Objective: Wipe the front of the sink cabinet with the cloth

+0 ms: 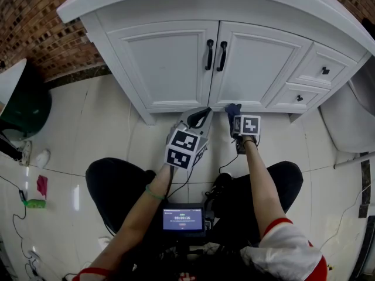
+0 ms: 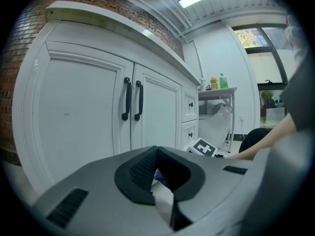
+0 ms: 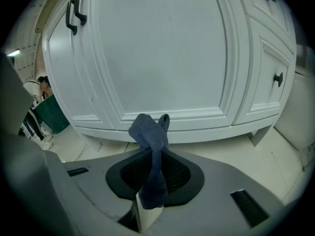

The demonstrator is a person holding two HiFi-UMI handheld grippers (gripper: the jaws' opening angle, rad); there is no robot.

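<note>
Right claw [image 3: 153, 154] clamps the blue cloth [image 3: 149, 131] close to the foot of the white sink cabinet [image 3: 162, 58]; my left claw [image 2: 156, 150] is clenched, empty

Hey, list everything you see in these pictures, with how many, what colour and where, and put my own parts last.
sink cabinet: one, white, straight ahead against the wall
door handles: two, black, side by side where the doors meet
drawer knobs: two, black, on the drawers at the cabinet's right
cloth: one, blue, sticking up from the right gripper
brick wall: one, red-brown, behind the cabinet
floor: one, pale tiles, under everything
bin: one, dark green, far left on the floor
screen: one, lit, at the lap
left gripper: one, grey, shut and empty, near the cabinet's base
right gripper: one, grey, shut on the cloth
forearms: two, reaching forward
</note>
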